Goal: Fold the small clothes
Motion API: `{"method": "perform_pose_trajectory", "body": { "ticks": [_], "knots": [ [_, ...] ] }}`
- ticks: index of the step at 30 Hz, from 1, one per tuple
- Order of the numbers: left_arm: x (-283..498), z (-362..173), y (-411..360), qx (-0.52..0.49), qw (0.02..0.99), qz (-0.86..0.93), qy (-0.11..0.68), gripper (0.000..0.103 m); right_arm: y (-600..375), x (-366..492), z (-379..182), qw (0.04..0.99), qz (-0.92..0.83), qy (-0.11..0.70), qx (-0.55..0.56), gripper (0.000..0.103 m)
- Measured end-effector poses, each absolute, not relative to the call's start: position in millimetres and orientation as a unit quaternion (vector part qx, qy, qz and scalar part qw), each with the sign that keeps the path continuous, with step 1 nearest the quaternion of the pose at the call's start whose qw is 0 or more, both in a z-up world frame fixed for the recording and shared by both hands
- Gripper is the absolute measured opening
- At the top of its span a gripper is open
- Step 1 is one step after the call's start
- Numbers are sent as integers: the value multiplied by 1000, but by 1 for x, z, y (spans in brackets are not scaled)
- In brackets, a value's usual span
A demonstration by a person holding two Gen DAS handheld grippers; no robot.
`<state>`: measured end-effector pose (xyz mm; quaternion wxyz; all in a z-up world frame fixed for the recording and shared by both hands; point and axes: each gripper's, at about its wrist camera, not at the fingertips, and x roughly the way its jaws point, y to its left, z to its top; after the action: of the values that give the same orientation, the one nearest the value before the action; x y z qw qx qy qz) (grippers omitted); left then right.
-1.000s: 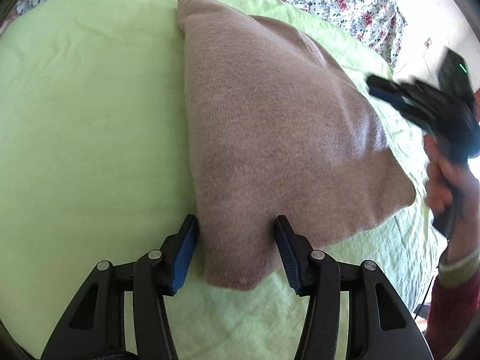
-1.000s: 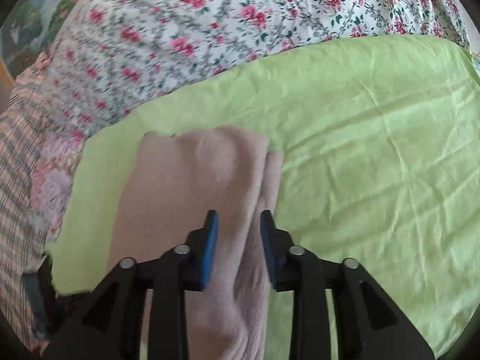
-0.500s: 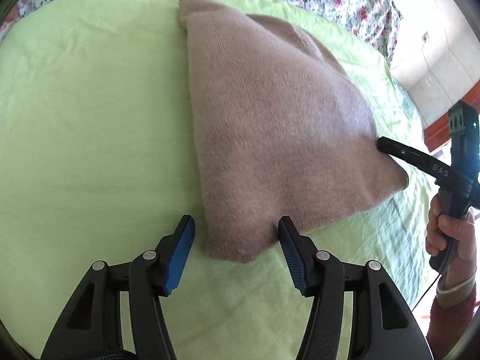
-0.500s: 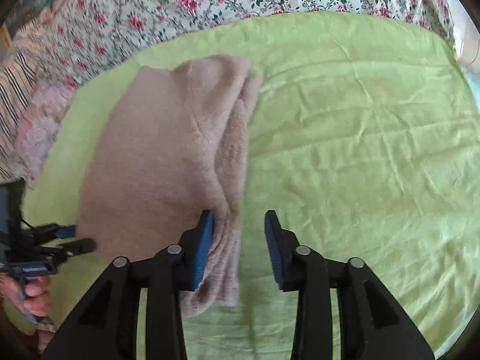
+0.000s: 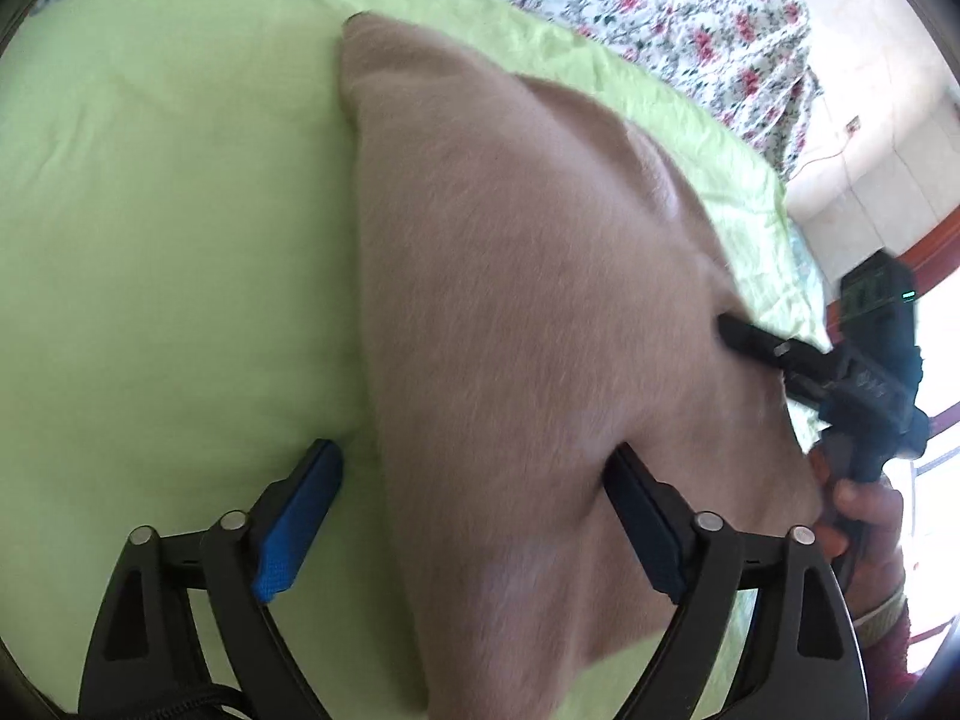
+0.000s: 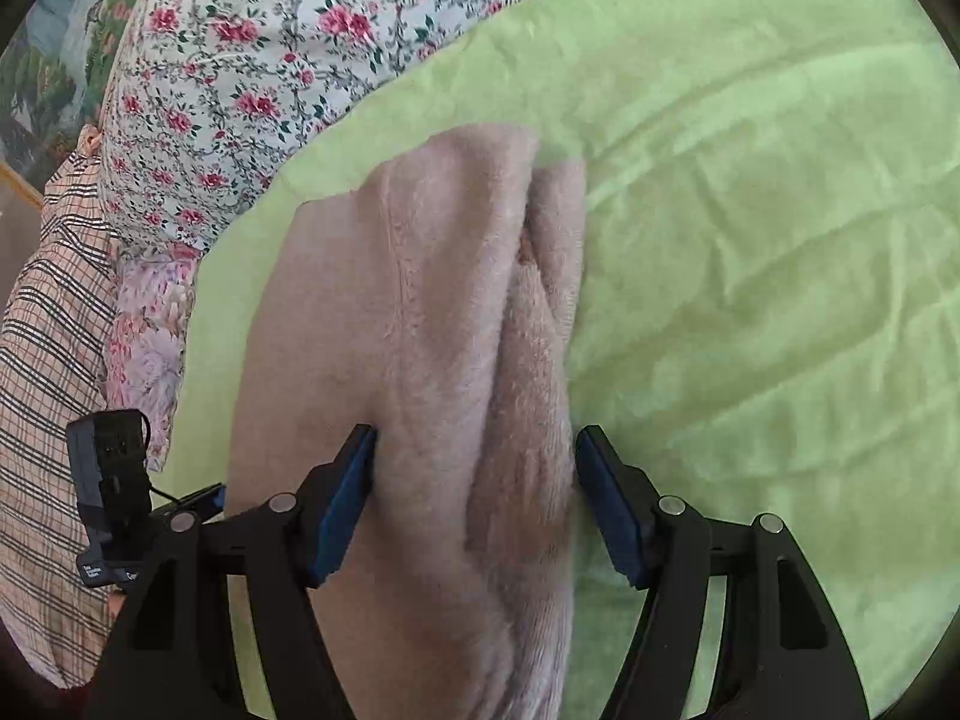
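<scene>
A beige knit garment [image 5: 528,276] lies folded on the green sheet [image 5: 168,240]. My left gripper [image 5: 480,516] straddles its near corner; the jaws are opening, one pad over the sheet, the other over the knit, neither pressing. My right gripper [image 6: 480,498] stands over the garment [image 6: 444,312] at its layered edge, jaws also opening, with the fabric lying loose between the pads. In the left wrist view the right gripper [image 5: 735,333] touches the garment's right side, held by a hand [image 5: 858,510].
A floral bedcover [image 6: 252,60] borders the green sheet [image 6: 750,240] at the far side. A plaid cloth [image 6: 48,360] lies at the left. The left gripper's housing [image 6: 111,474] shows low on the left. A pale wall and a wooden frame [image 5: 936,240] stand beyond the bed's right edge.
Both pairs of jaws have widened. The right gripper came down from the air onto the garment's right edge. The left gripper slid forward, so the garment's corner now reaches deeper between its fingers.
</scene>
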<state>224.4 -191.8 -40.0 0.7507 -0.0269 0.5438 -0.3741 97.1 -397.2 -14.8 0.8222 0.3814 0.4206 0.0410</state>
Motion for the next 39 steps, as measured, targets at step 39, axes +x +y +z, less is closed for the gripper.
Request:
{"method": "perform_pose_trajectory", "body": {
  "ticks": [39],
  "knots": [
    [174,-4,132,-118,835,-217,491,76,-154,180,50,860,144,421,249,51]
  ]
}}
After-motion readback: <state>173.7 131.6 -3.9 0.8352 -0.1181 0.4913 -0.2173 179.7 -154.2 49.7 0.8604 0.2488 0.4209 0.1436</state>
